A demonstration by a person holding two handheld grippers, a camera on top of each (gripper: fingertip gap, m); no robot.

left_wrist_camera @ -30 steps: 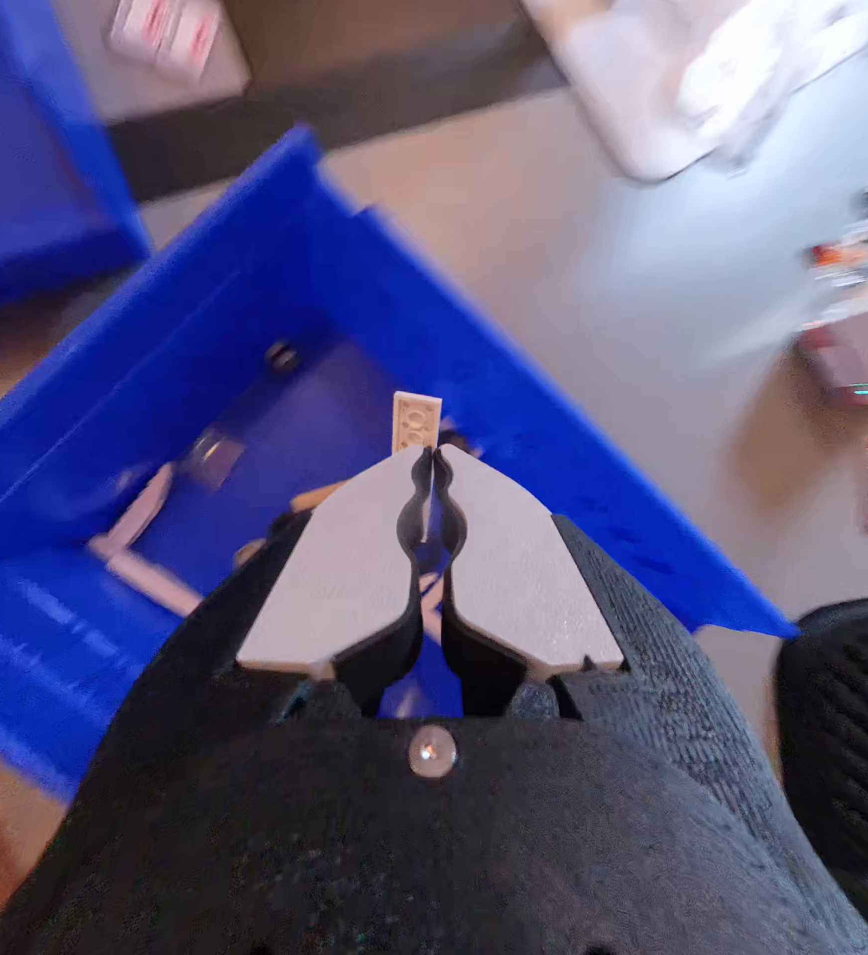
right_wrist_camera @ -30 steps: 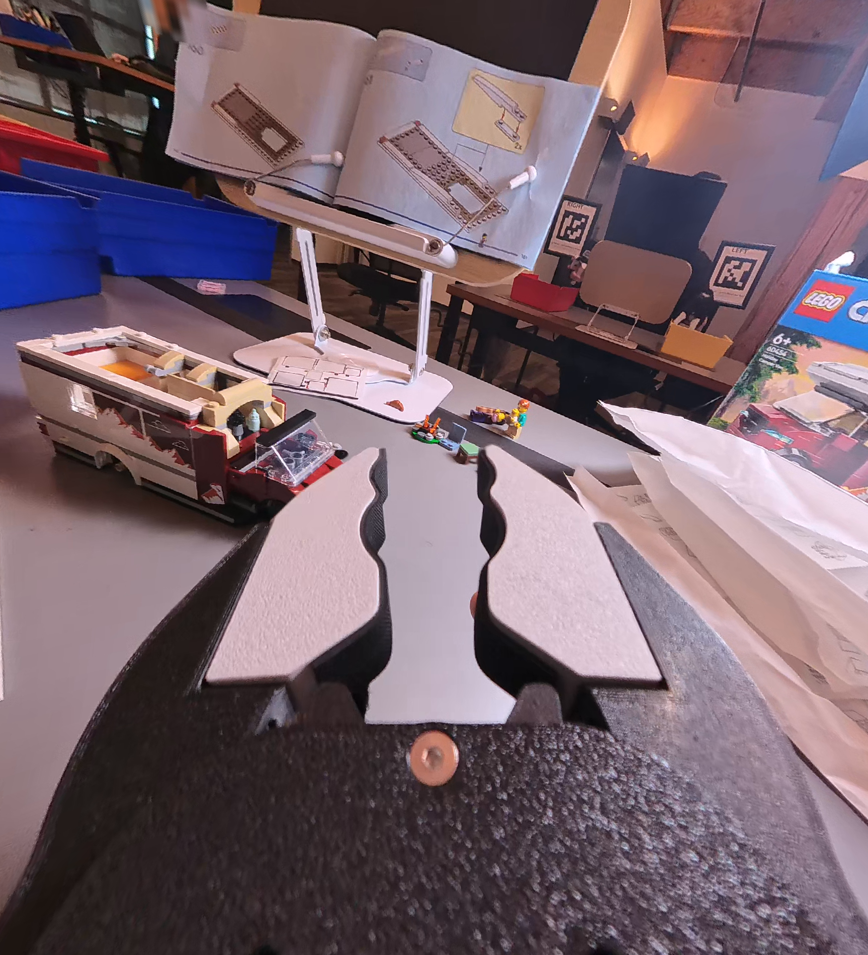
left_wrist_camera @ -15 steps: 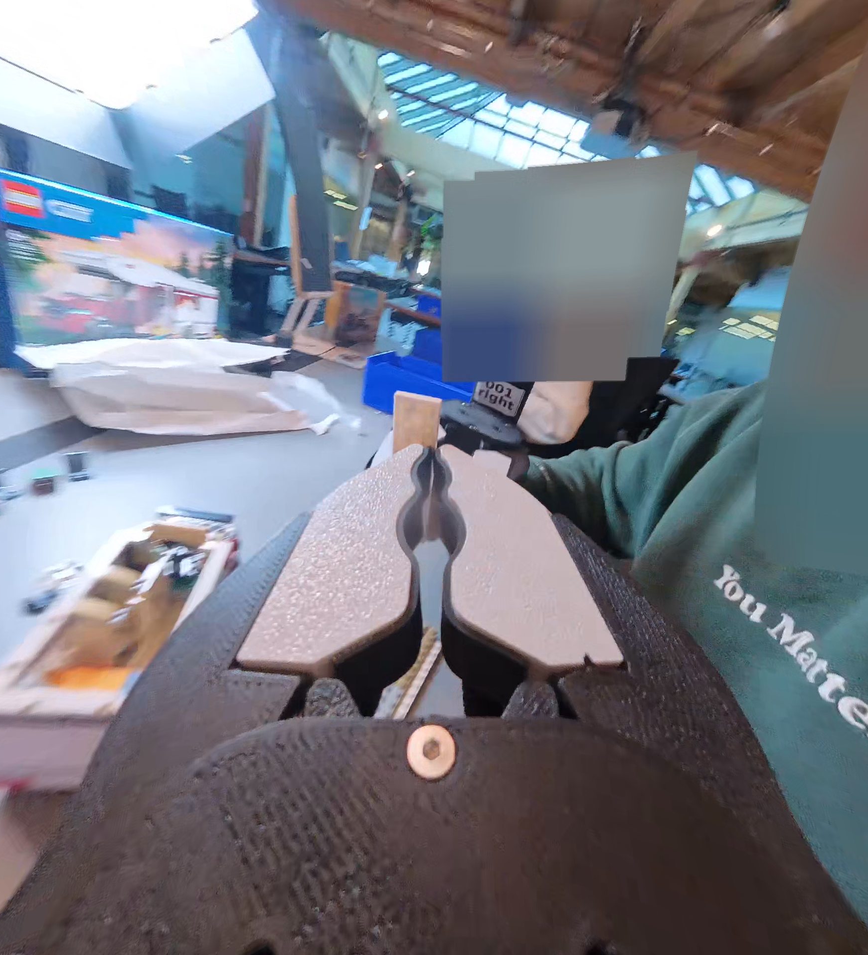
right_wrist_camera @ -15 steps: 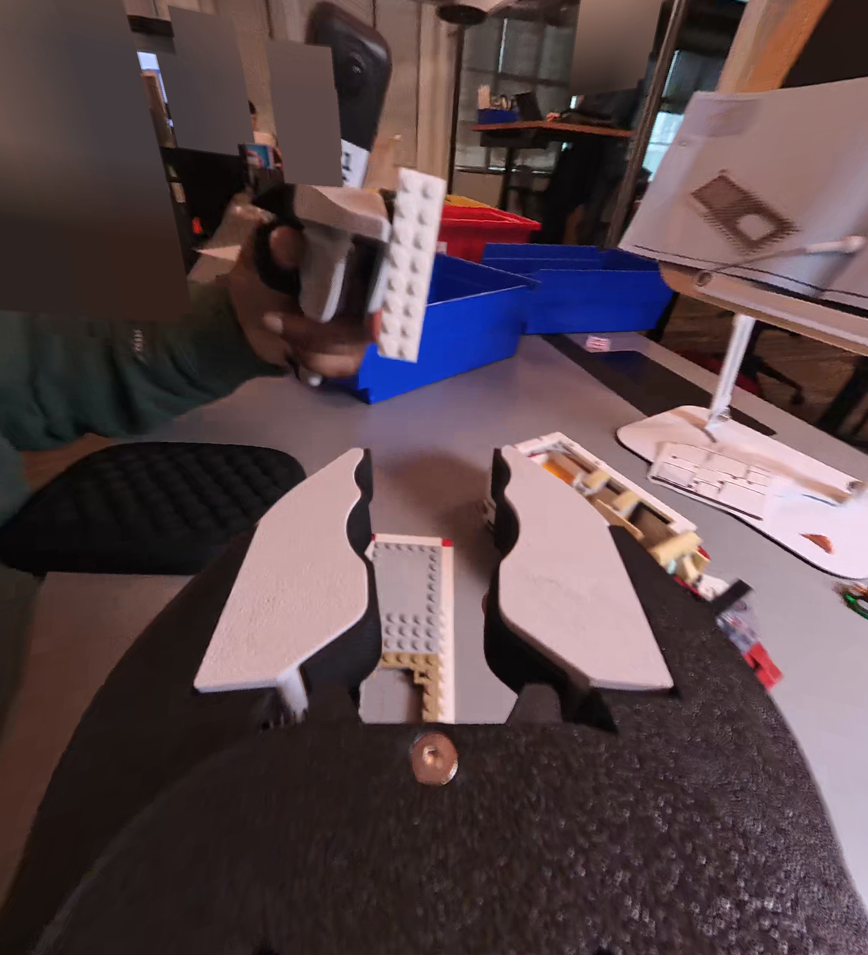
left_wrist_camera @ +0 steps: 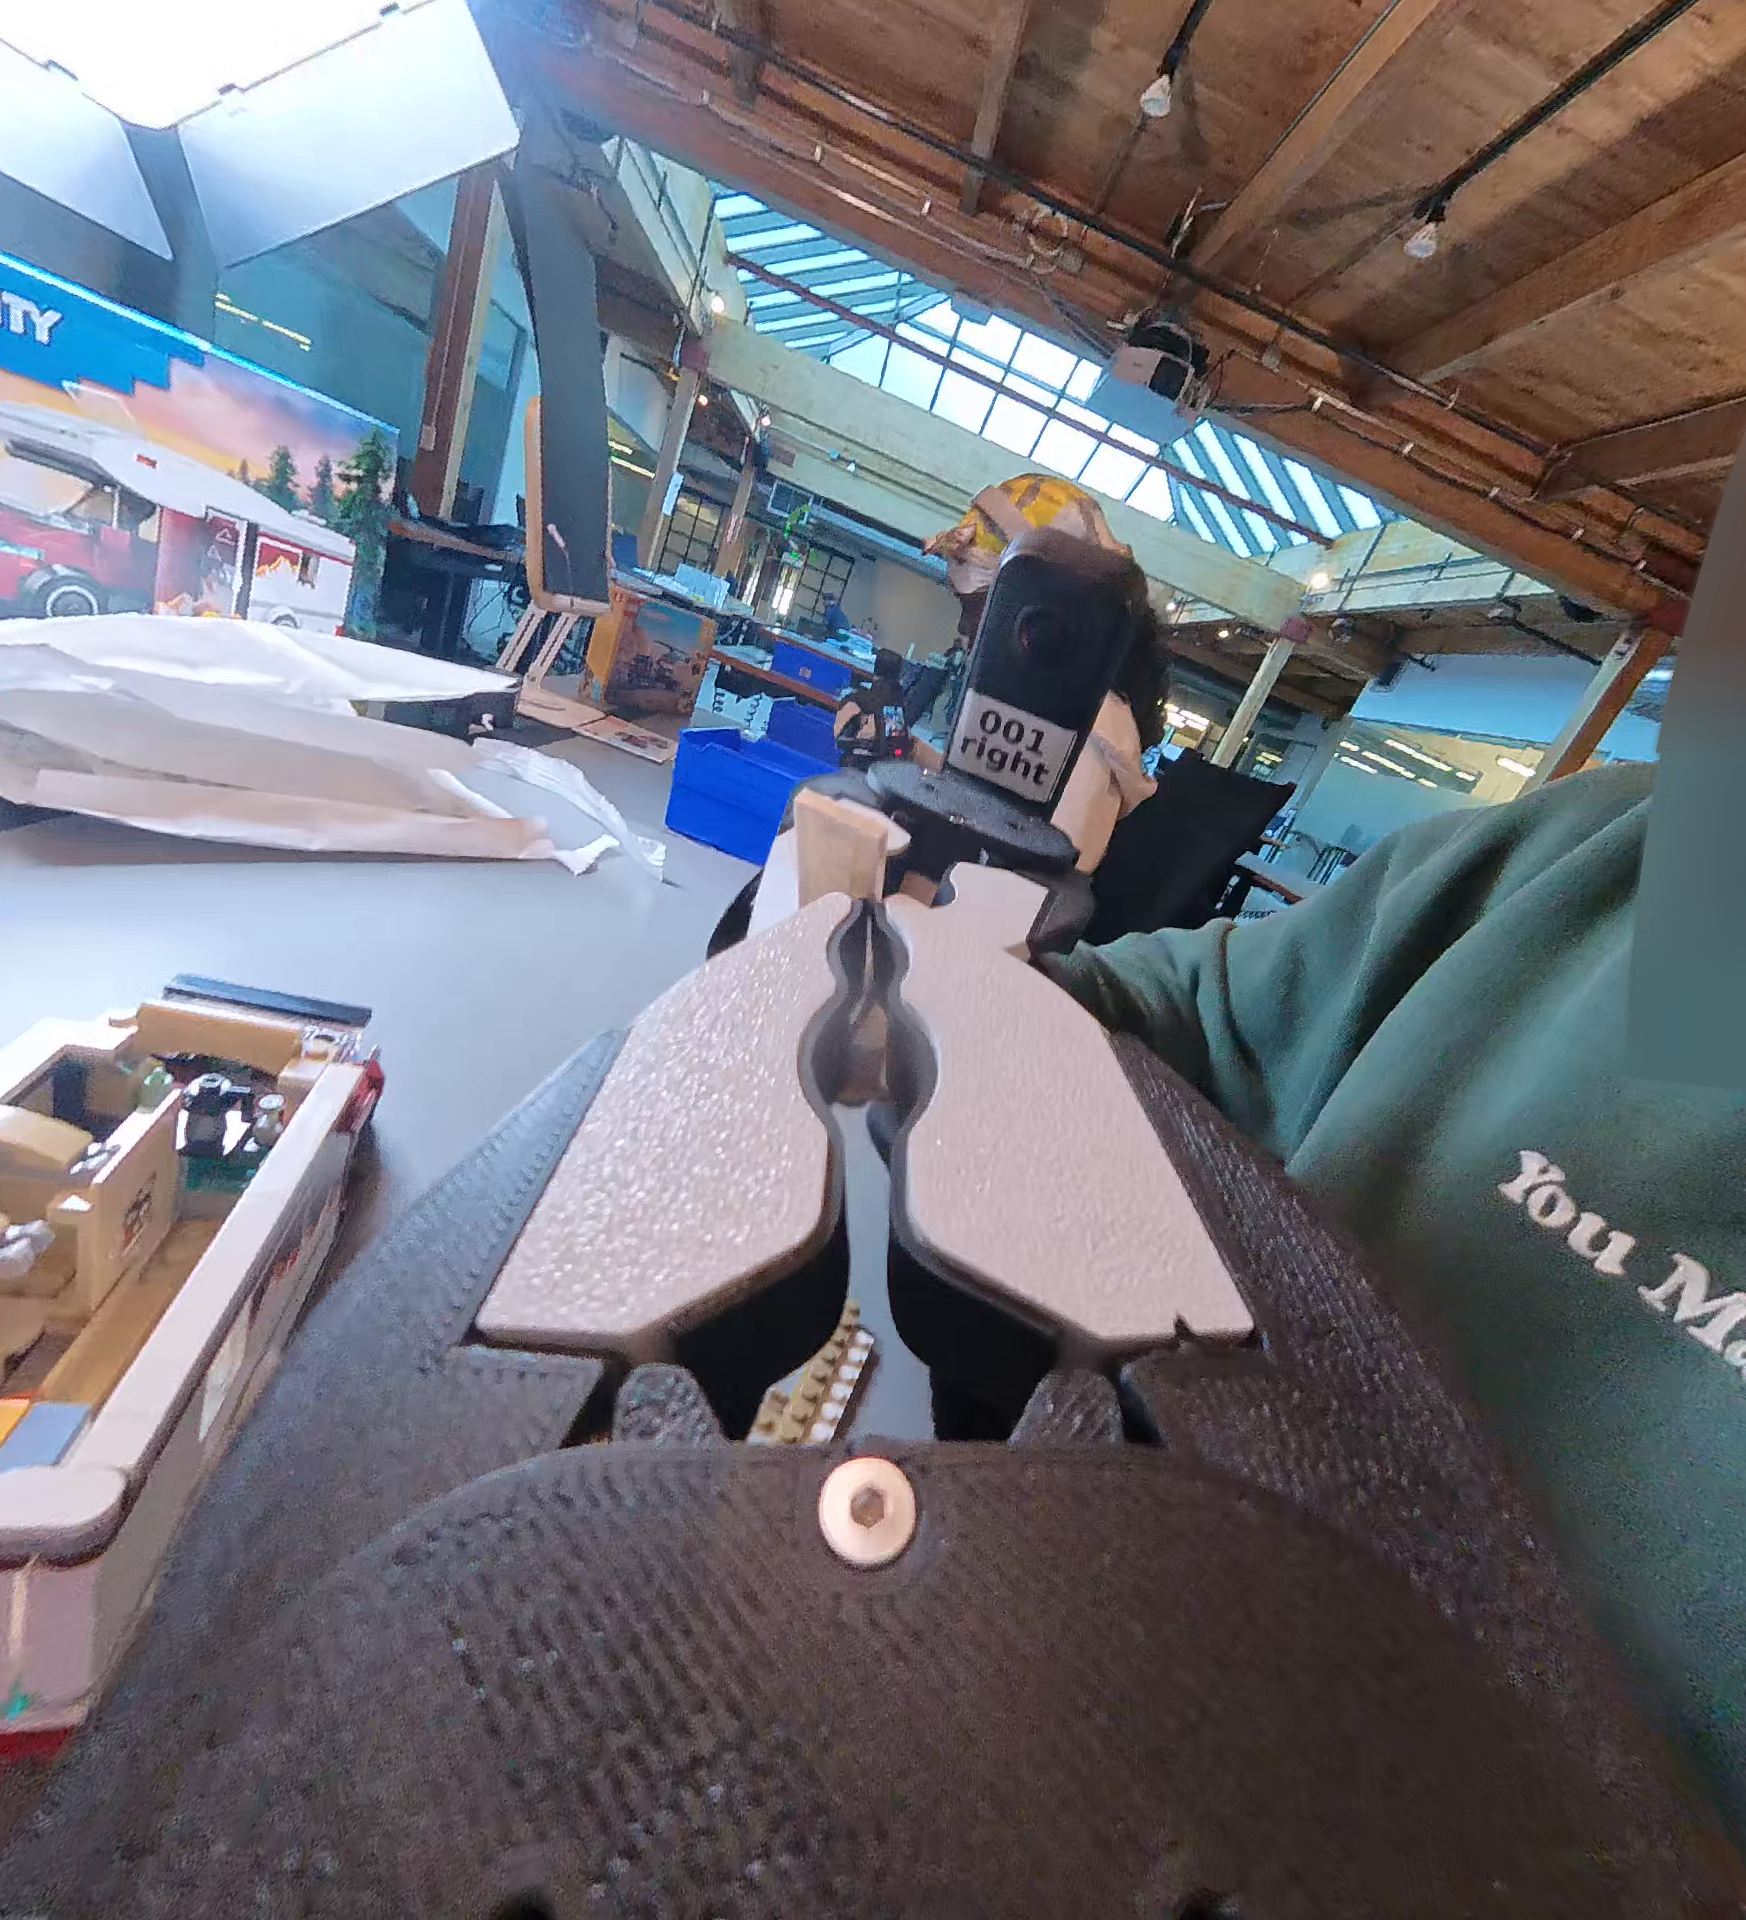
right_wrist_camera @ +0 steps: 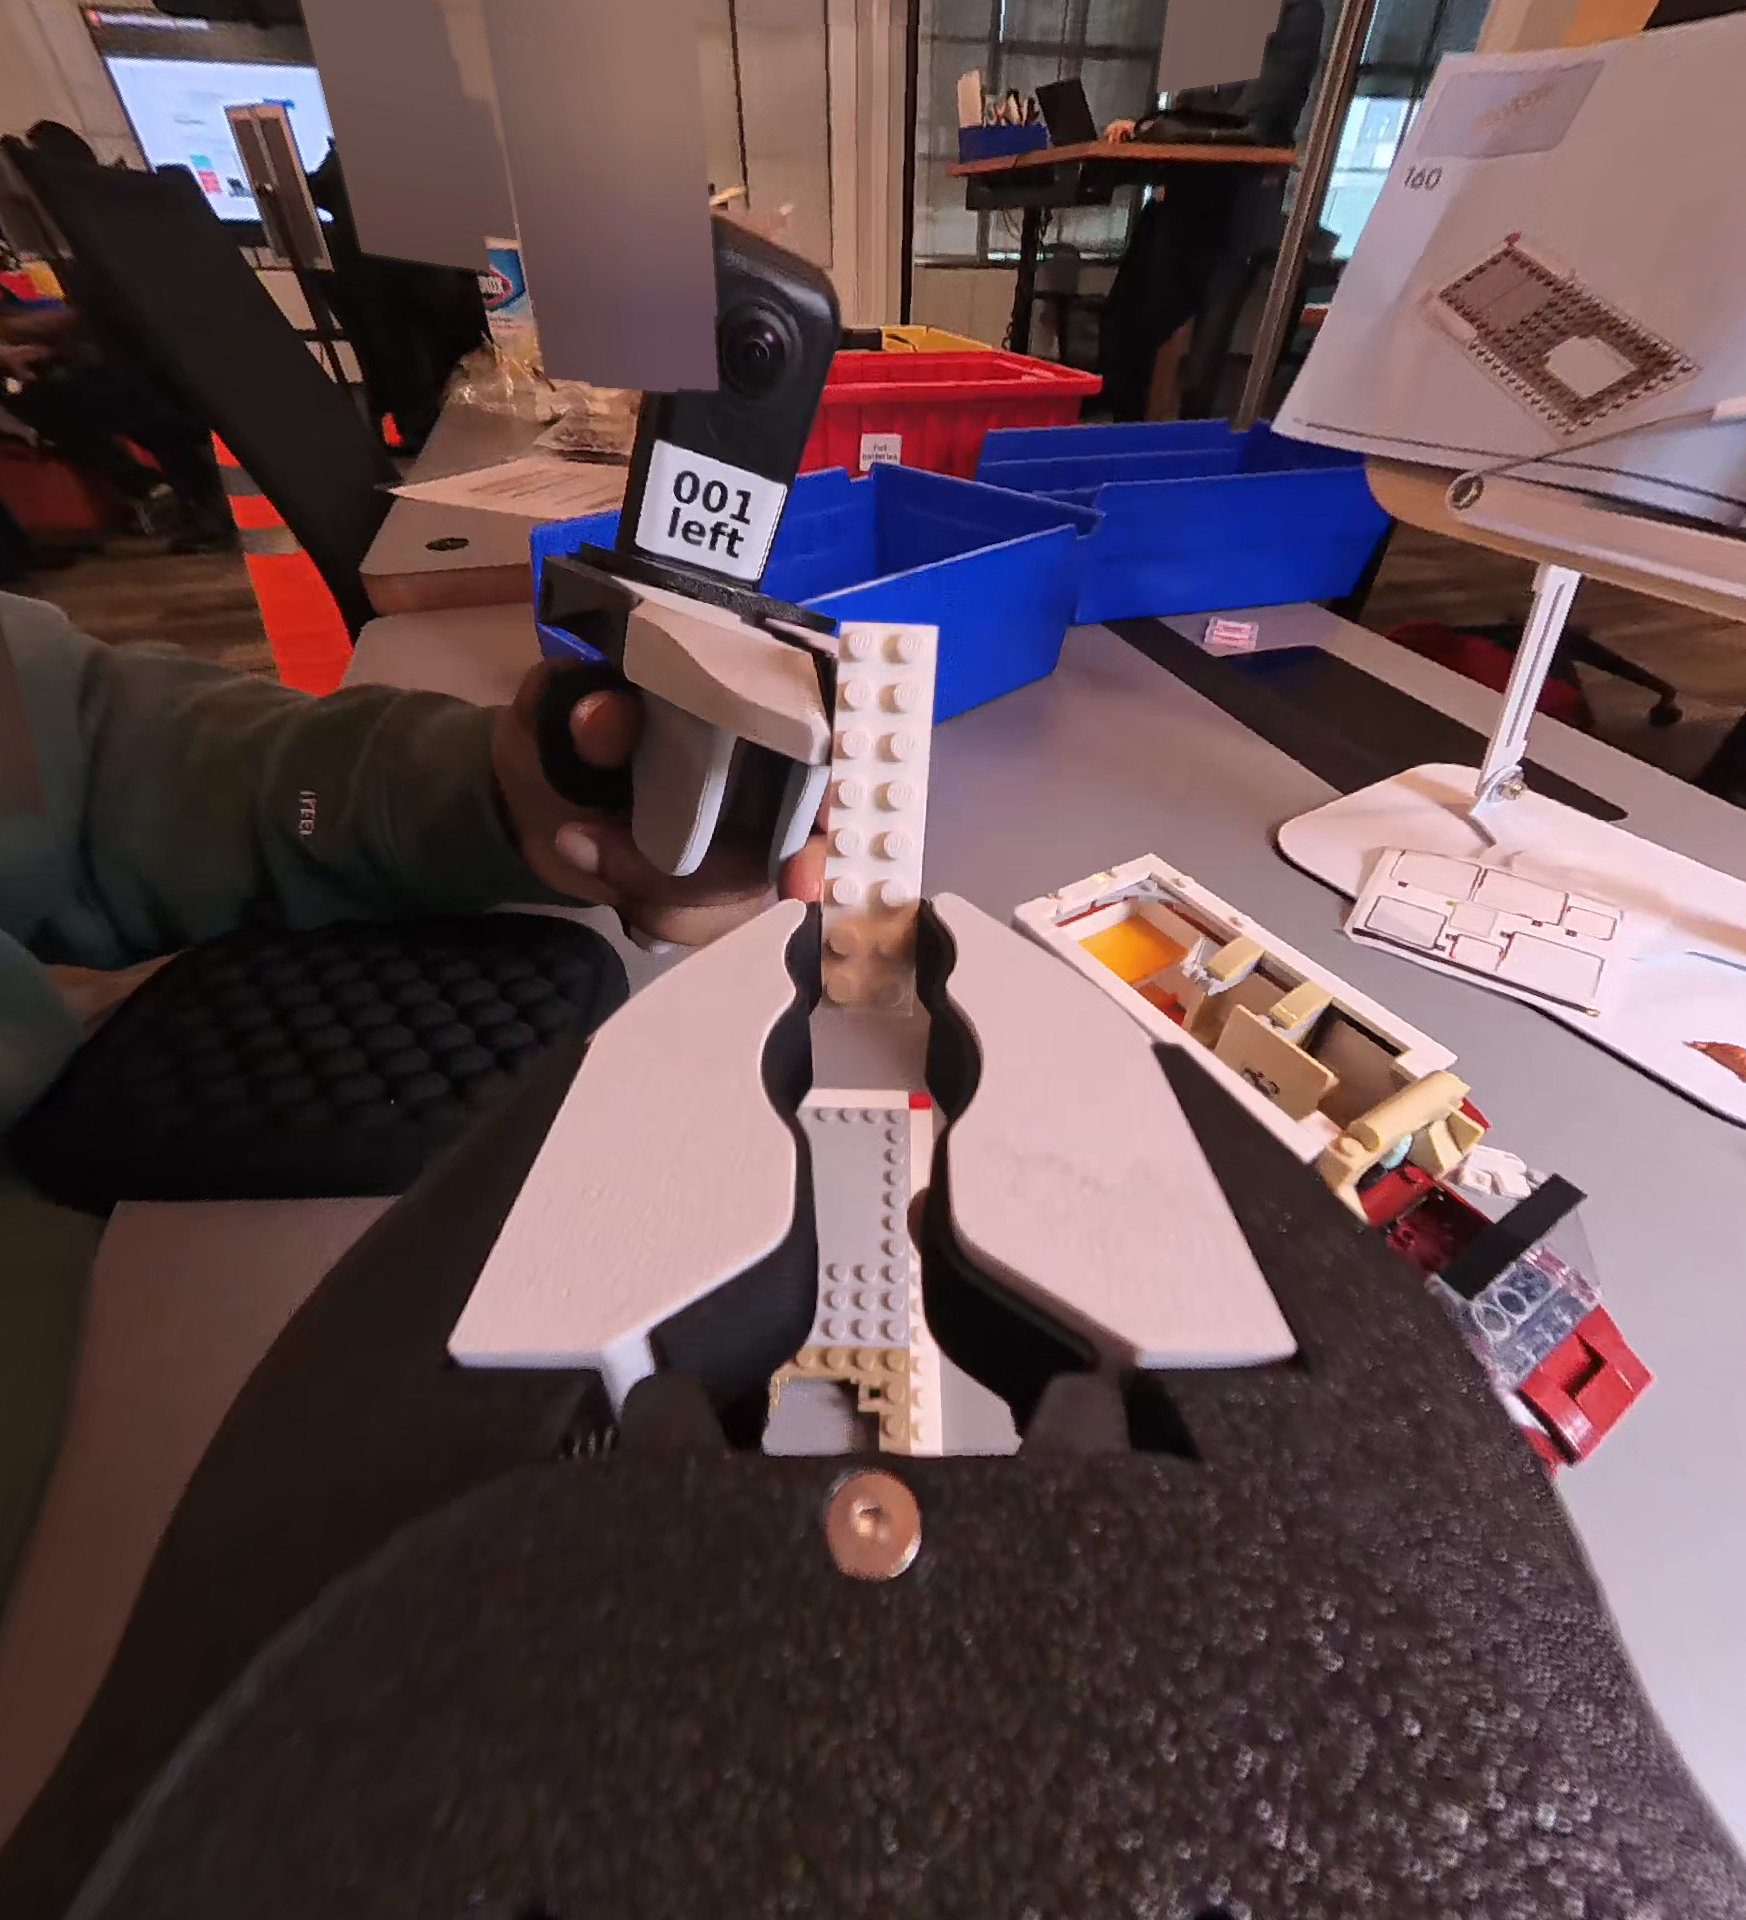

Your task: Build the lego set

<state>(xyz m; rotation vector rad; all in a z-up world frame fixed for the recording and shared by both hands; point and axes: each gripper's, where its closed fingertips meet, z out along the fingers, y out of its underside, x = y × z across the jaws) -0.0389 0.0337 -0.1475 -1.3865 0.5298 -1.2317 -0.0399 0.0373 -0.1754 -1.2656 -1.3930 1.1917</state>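
Overall, the grey table (right_wrist_camera: 1160,748) carries an open instruction booklet on a white stand (right_wrist_camera: 1575,291), blue bins (right_wrist_camera: 1004,582) at the rear and, seen from the left wrist, crumpled white paper bags (left_wrist_camera: 225,727).

A brick-built camper van (right_wrist_camera: 1253,1029), roof off and cabin exposed, lies to the right of the right gripper. Directly below that gripper, a flat grey-and-white studded panel (right_wrist_camera: 864,1195) lies on the table.

The left gripper (left_wrist_camera: 864,914) is held up above the table in a hand (right_wrist_camera: 588,831). Its fingers are closed flat on a long white two-stud-wide plate (right_wrist_camera: 874,769), clamping the faces near mid-length. The plate stands nearly upright in the air, between the two tools.

The right gripper (right_wrist_camera: 869,935) has its fingertips closed on the plate's lower end, and both long edges appear to bear on the pads.

Risk, as judged:
- Both tools are fixed on one thin plate, so any twist or pull between the hands could bend it or lever it out of one grasp.
- The right-hand hold is on narrow edges near the tips. A slip there would let the plate swing.
- If the plate is dropped, it could land on the panel or the open camper.
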